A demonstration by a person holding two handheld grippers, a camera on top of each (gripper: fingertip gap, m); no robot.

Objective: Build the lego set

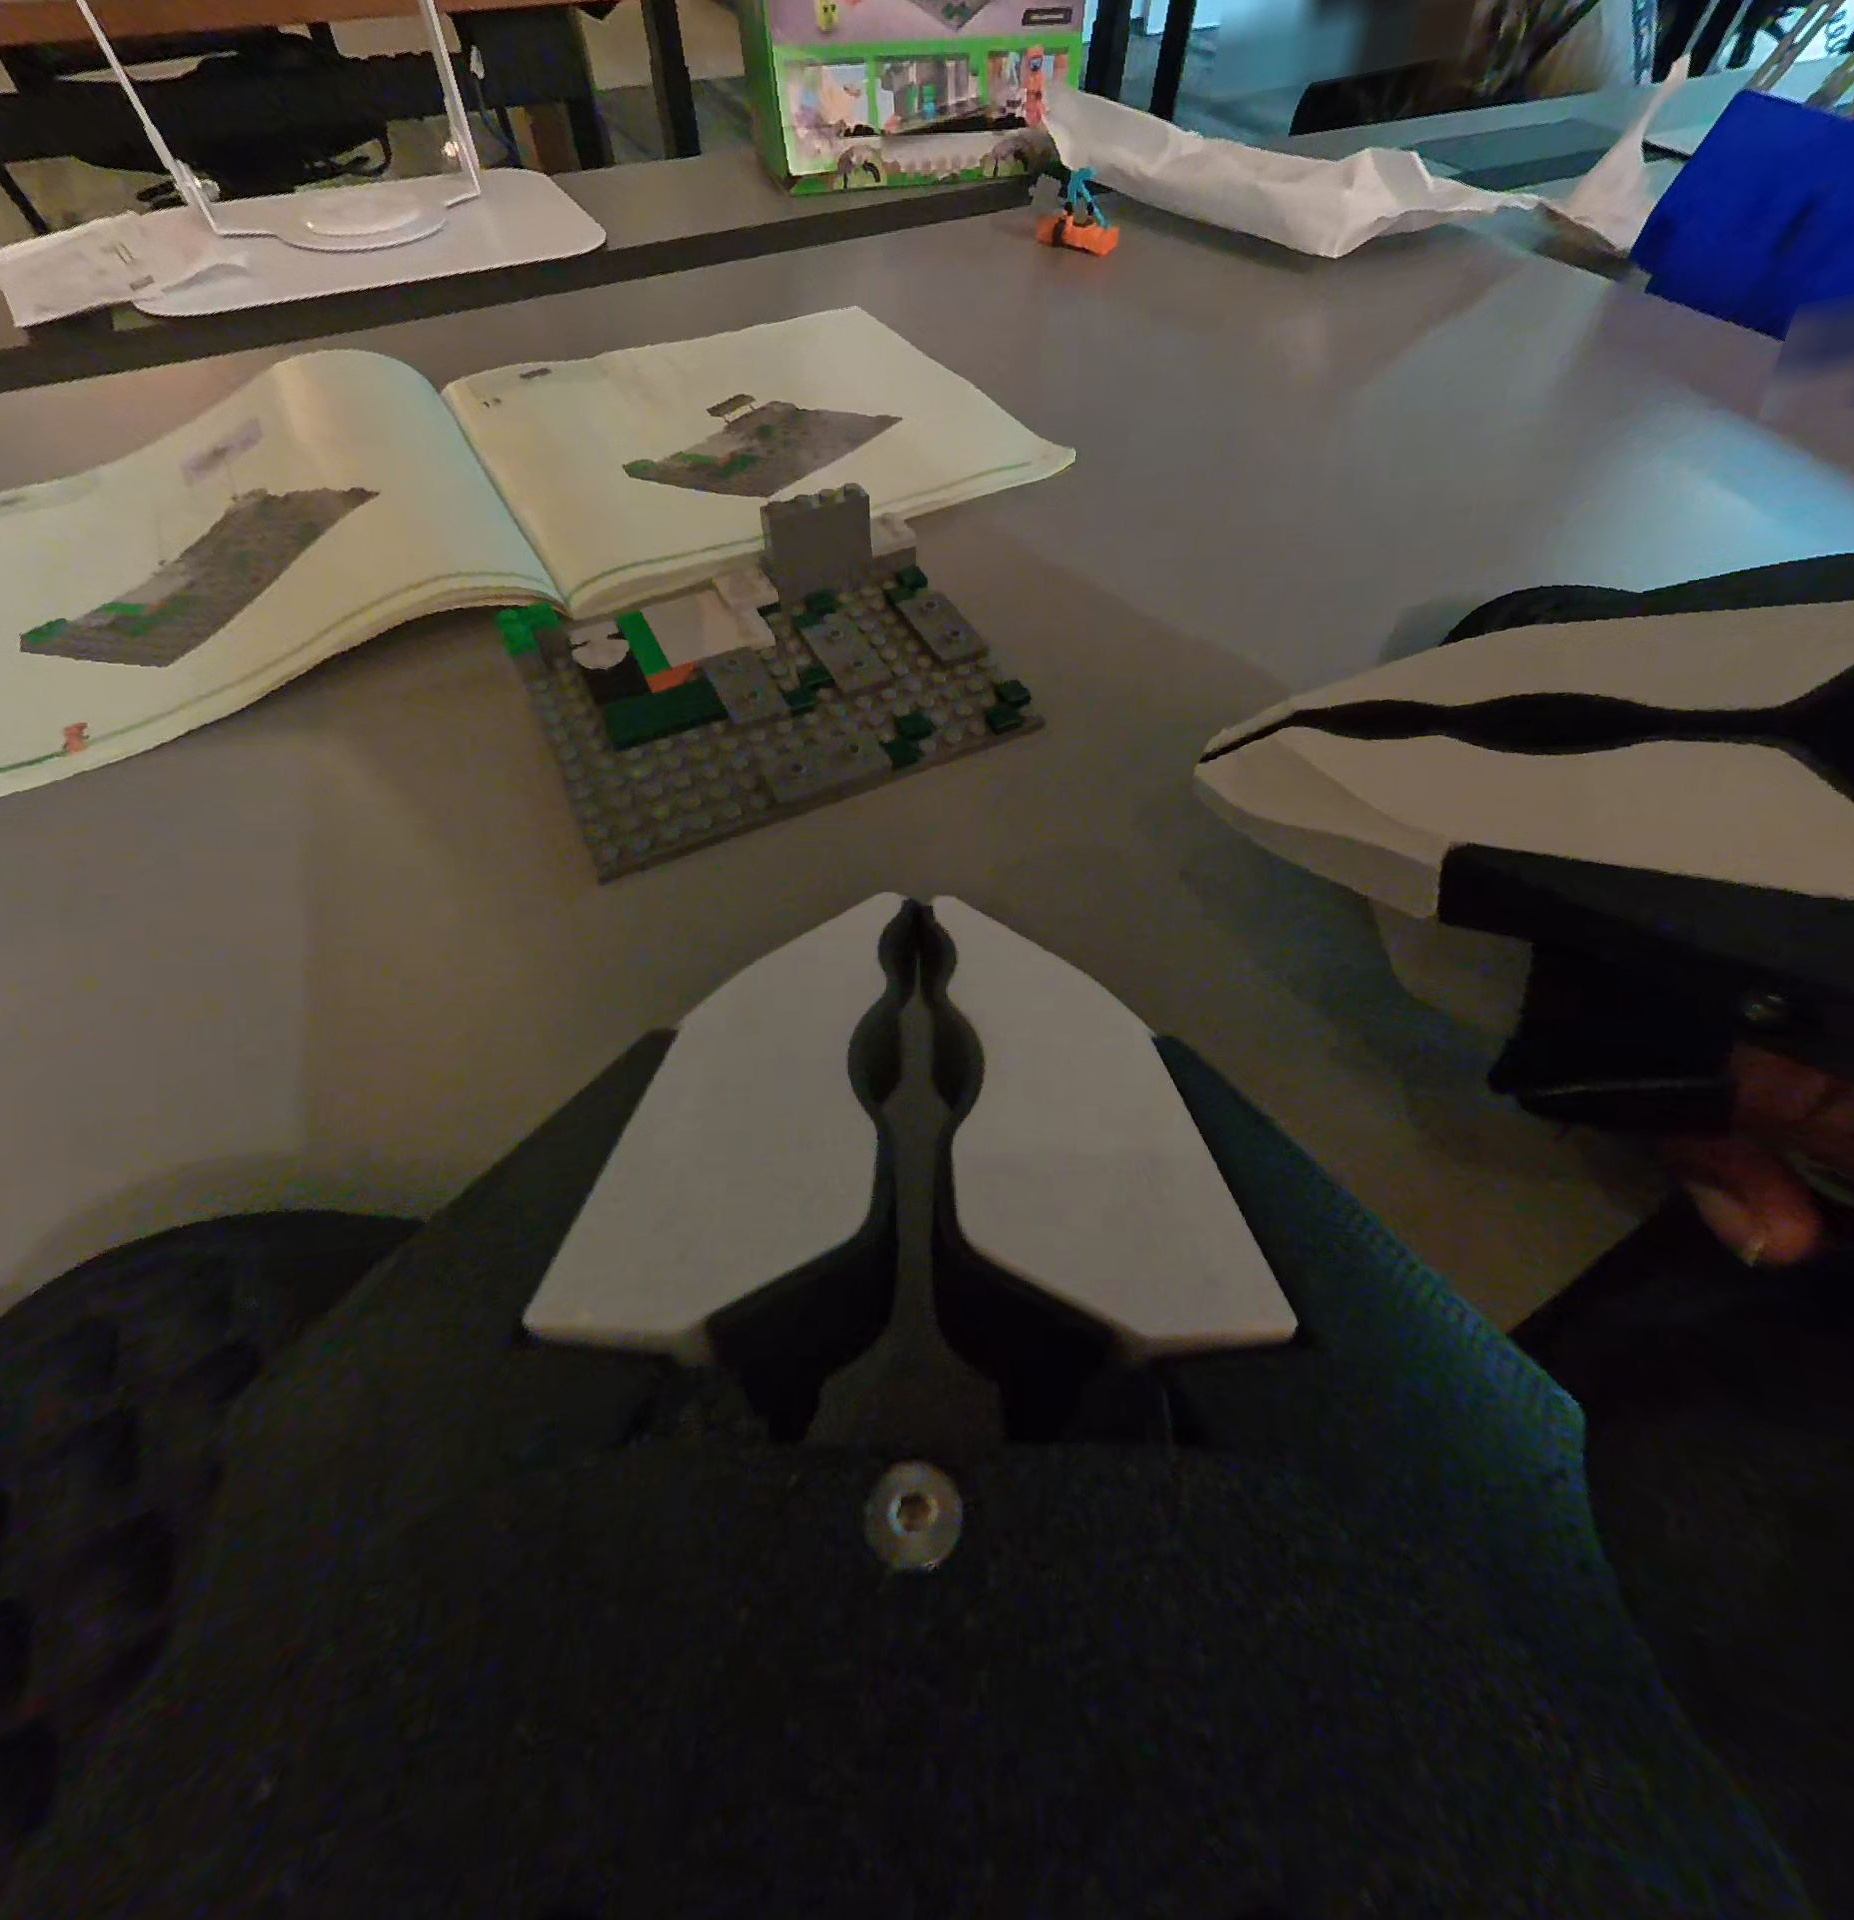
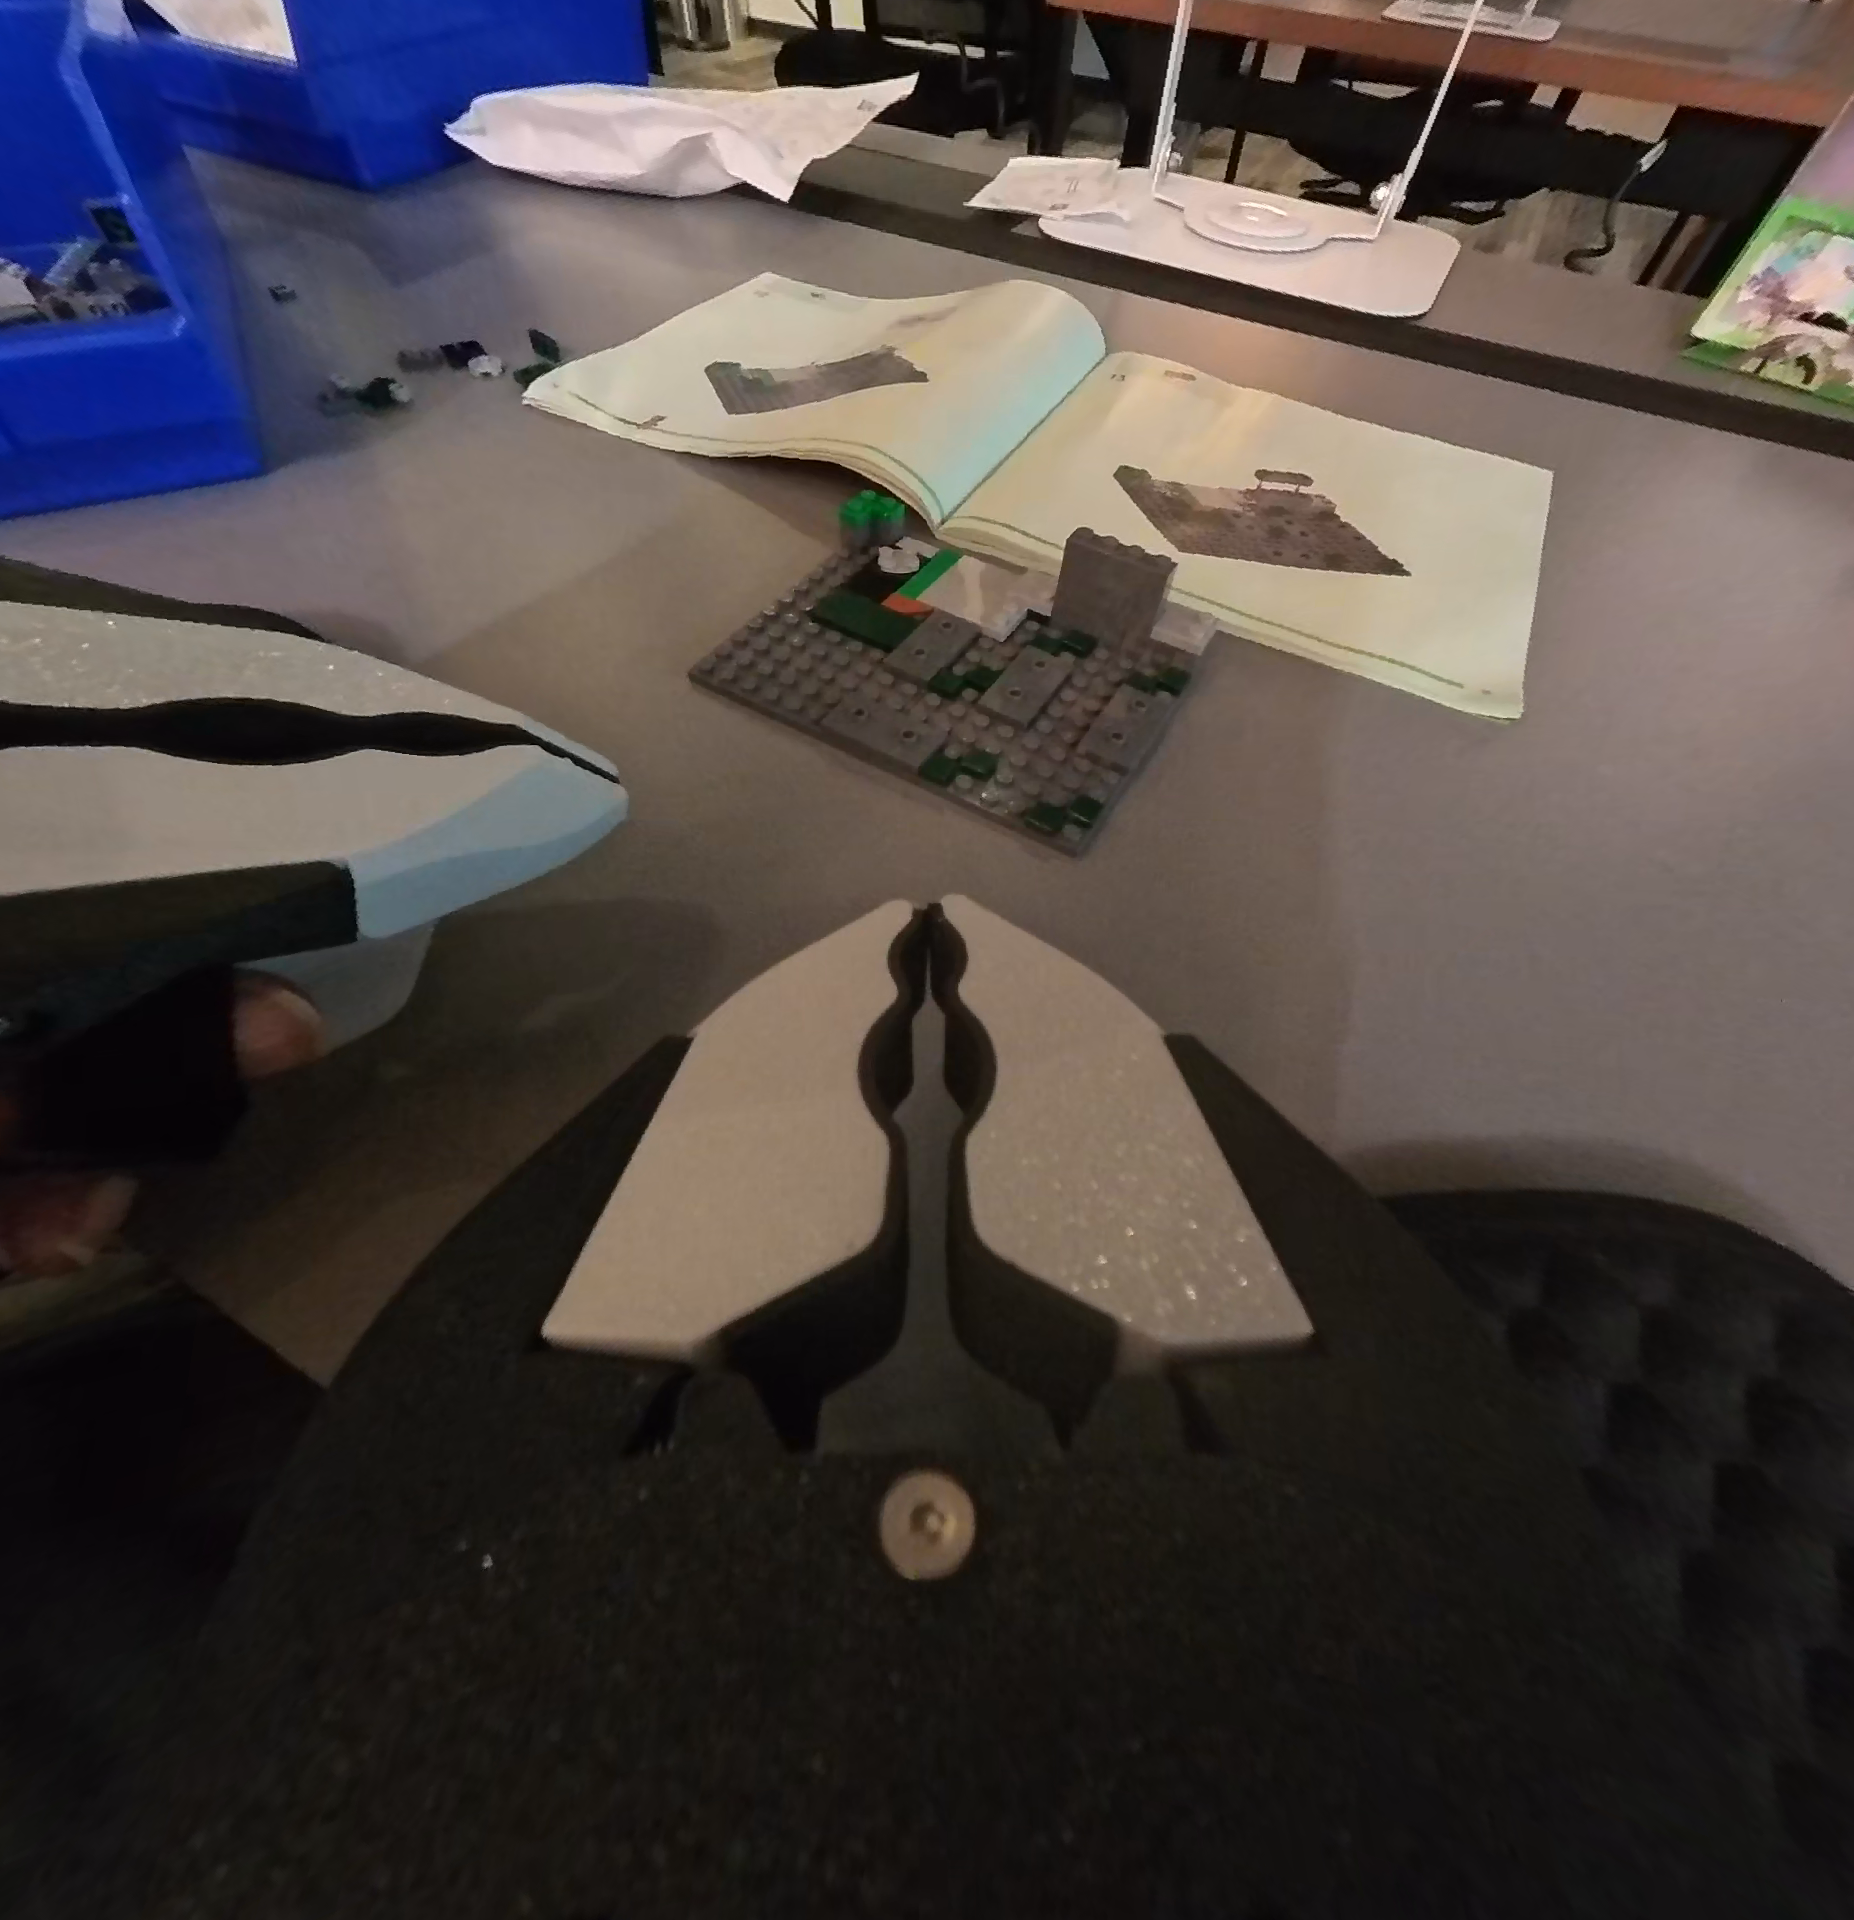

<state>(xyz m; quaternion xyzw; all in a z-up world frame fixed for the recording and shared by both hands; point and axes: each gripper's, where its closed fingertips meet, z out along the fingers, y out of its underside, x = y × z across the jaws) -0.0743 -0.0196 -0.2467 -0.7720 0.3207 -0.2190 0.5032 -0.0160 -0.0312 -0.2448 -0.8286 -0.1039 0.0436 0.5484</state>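
Observation:
A grey lego baseplate (image 1: 694,790) (image 2: 798,675) lies on the grey table, with green, black and grey tiles on it and a tall grey brick (image 1: 814,540) (image 2: 1115,587) at its far edge. My left gripper (image 1: 921,909) is shut and empty, just short of the plate's near edge. My right gripper (image 2: 933,914) is shut and empty too, also short of the plate. Each gripper shows in the other's view: the right one in the left wrist view (image 1: 1214,753), the left one in the right wrist view (image 2: 601,769). An open instruction booklet (image 1: 403,520) (image 2: 1058,436) lies behind the plate.
Blue bins (image 2: 92,343) with loose pieces stand at one side, with several small loose bricks (image 2: 435,364) beside them. A green set box (image 1: 923,94), a small orange and teal figure (image 1: 1079,223), crumpled white paper (image 1: 1318,187) and a clear stand (image 1: 310,208) sit at the back. There is about 7 cm between the tips of the two grippers. From either gripper's tips it is about 15 cm to the tall grey brick (image 2: 1115,587). The left camera catches it too, in the left wrist view (image 1: 823,533).

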